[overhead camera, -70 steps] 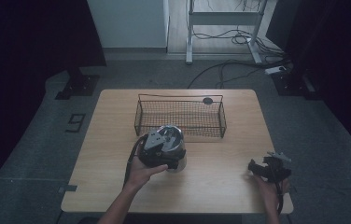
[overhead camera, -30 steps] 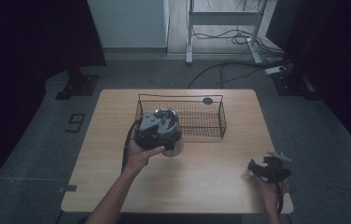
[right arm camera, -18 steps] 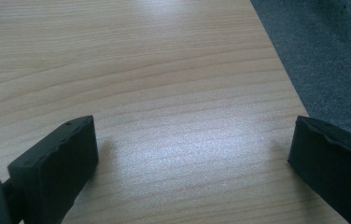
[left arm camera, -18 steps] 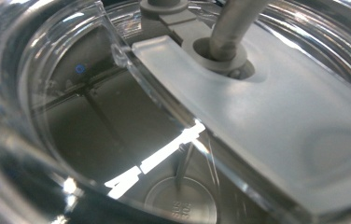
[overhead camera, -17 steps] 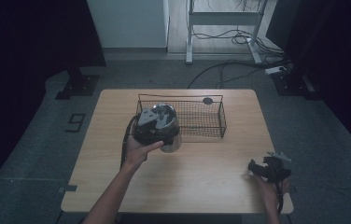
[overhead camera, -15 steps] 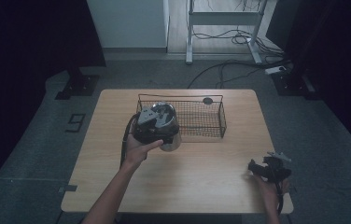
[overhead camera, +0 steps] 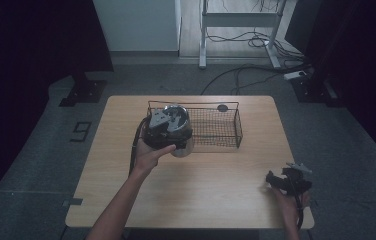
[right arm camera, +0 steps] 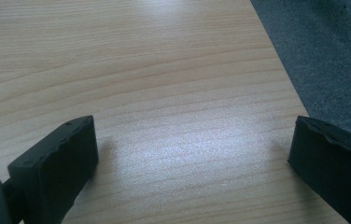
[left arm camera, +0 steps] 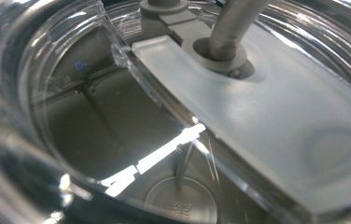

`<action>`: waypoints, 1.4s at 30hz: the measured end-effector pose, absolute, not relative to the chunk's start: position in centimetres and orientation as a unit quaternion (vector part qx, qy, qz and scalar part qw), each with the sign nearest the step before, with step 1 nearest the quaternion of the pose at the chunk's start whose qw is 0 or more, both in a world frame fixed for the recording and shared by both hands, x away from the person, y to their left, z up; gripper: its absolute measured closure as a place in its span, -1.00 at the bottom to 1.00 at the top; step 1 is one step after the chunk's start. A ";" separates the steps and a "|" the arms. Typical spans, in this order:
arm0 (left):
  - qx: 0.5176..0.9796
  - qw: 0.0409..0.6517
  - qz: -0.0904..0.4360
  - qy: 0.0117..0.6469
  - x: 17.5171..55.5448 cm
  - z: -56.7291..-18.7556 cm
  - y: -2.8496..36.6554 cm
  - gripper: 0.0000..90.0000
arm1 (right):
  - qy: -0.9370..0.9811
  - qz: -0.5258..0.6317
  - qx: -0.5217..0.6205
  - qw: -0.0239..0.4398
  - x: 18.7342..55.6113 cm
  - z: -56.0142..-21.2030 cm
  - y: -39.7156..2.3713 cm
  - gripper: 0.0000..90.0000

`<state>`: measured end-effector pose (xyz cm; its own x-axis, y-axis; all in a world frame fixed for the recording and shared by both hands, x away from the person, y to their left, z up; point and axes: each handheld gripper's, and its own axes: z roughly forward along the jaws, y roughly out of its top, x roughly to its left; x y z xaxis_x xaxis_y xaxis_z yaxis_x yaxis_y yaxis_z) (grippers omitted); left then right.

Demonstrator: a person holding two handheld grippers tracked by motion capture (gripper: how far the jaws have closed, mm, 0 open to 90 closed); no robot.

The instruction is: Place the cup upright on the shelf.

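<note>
High view showed my left hand-held gripper (overhead camera: 168,131) at the near left corner of the wire basket (overhead camera: 221,131) on the worktop (overhead camera: 196,190), with a clear glassy container (overhead camera: 182,148) just under it, at the basket's front edge. I judged I was carrying it there to put it in the basket. The left gripper view looked through a clear lid with a frosted bar (left arm camera: 276,140) and a grey metal stem (left arm camera: 234,21); whether those jaws gripped it, I could not tell. My right hand-held gripper (overhead camera: 287,181) rested well apart near the worktop's right edge, parked out of the way, its jaws spread wide over bare wood in the right gripper view.
</note>
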<state>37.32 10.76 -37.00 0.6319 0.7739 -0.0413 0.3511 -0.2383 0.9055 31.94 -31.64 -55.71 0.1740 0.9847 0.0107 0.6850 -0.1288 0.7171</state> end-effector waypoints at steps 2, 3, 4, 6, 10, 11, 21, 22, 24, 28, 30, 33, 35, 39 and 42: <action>0.756 0.492 0.216 0.373 37.5 -36.9 10.7 -0.91 | 0.590 0.254 0.707 0.295 31.9 -55.7 -31.6 -0.97; 0.757 0.492 0.218 0.372 37.7 -36.9 10.7 -0.91 | 0.590 0.254 0.707 0.295 31.9 -55.7 -31.6 -0.97; 0.757 0.492 0.218 0.372 37.7 -36.9 10.7 -0.91 | 0.590 0.254 0.707 0.295 31.9 -55.7 -31.6 -0.97; 0.755 0.492 0.222 0.373 38.0 -36.8 10.7 -0.91 | 0.590 0.254 0.707 0.295 31.9 -55.7 -31.6 -0.97; 0.753 0.491 0.223 0.378 38.6 -36.8 10.7 -0.91 | 0.590 0.254 0.707 0.295 31.9 -55.7 -31.6 -0.97; 0.752 0.490 0.223 0.380 38.7 -36.8 10.7 -0.91 | 0.590 0.254 0.707 0.295 31.9 -55.7 -31.6 -0.97; 0.751 0.486 0.218 0.390 40.0 -37.2 10.3 -0.91 | 0.590 0.254 0.707 0.295 31.9 -55.7 -31.6 -0.97; 0.751 0.486 0.218 0.390 40.0 -37.2 10.3 -0.91 | 0.590 0.254 0.707 0.295 31.9 -55.7 -31.6 -0.97; 0.751 0.486 0.218 0.390 40.2 -37.2 10.3 -0.91 | 0.590 0.254 0.707 0.295 31.9 -55.7 -31.6 -0.97; 0.747 0.488 0.220 0.394 40.7 -37.0 10.2 -0.91 | 0.590 0.254 0.707 0.295 31.9 -55.7 -31.6 -0.97; 0.746 0.487 0.219 0.398 41.0 -37.0 10.2 -0.91 | 0.590 0.254 0.707 0.295 31.9 -55.7 -31.6 -0.97; 0.744 0.487 0.220 0.401 41.3 -36.9 10.3 -0.91 | 0.590 0.254 0.707 0.295 31.9 -55.7 -31.6 -0.97; 0.743 0.486 0.221 0.403 41.7 -36.9 10.3 -0.91 | 0.590 0.254 0.707 0.295 31.9 -55.7 -31.6 -0.97; 0.742 0.485 0.220 0.407 42.0 -36.9 10.3 -0.91 | 0.590 0.254 0.707 0.295 31.9 -55.7 -31.6 -0.97; 0.742 0.482 0.221 0.410 42.4 -36.9 10.3 -0.91 | 0.590 0.254 0.707 0.295 31.9 -55.7 -31.6 -0.97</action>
<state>42.35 10.29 -36.85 0.5661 0.8216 -0.0674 0.3956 -0.1990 0.8966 31.93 -31.64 -55.71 0.1745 0.9846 0.0109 0.6843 -0.1292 0.7177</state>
